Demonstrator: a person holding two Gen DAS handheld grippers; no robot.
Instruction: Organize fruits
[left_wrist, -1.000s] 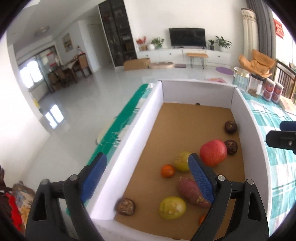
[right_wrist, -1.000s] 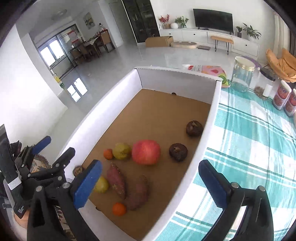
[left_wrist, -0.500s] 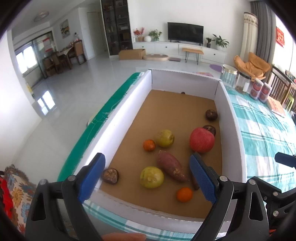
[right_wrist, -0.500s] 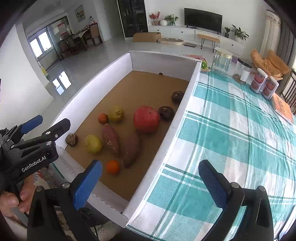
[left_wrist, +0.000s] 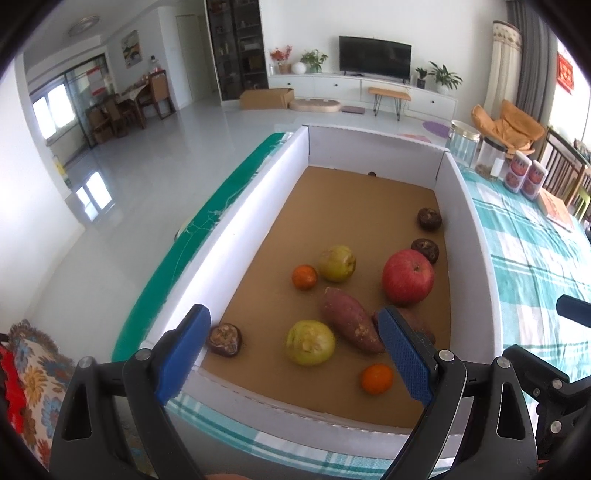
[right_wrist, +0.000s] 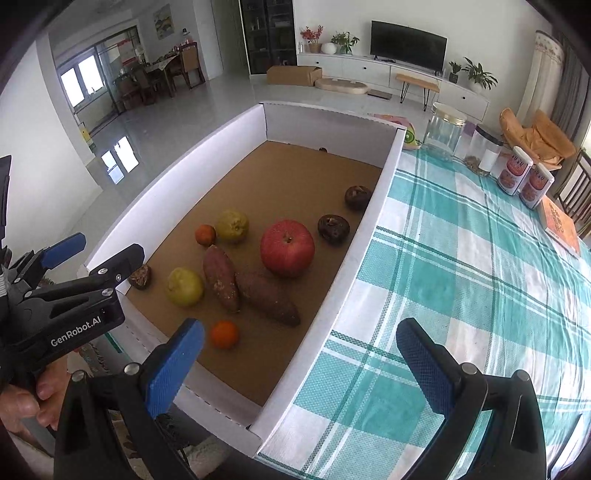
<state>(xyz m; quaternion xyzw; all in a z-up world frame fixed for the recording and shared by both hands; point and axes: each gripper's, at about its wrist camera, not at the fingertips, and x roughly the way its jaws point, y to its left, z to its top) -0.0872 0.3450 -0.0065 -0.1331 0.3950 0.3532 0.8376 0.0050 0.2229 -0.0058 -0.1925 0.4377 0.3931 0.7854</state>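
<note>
A white-walled box (left_wrist: 236, 236) with a brown floor holds the fruit: a red apple (left_wrist: 407, 277), two green pears (left_wrist: 309, 342) (left_wrist: 337, 263), two small oranges (left_wrist: 376, 379) (left_wrist: 304, 277), two sweet potatoes (left_wrist: 351, 320) (right_wrist: 266, 298) and three dark round fruits (left_wrist: 224, 339). My left gripper (left_wrist: 293, 354) is open and empty above the box's near wall. My right gripper (right_wrist: 300, 369) is open and empty over the box's near right corner (right_wrist: 258, 430). The apple (right_wrist: 287, 248) also shows in the right wrist view.
The box sits on a teal checked tablecloth (right_wrist: 461, 280). Glass jars (right_wrist: 443, 130), two canisters (right_wrist: 524, 181) and an orange book (right_wrist: 559, 225) stand at the far right. The table's left edge (left_wrist: 192, 236) drops to the floor.
Both grippers have drawn back toward the near end of the box and risen; more of the box and fruit now shows. Both stay open. No fruit has moved.
</note>
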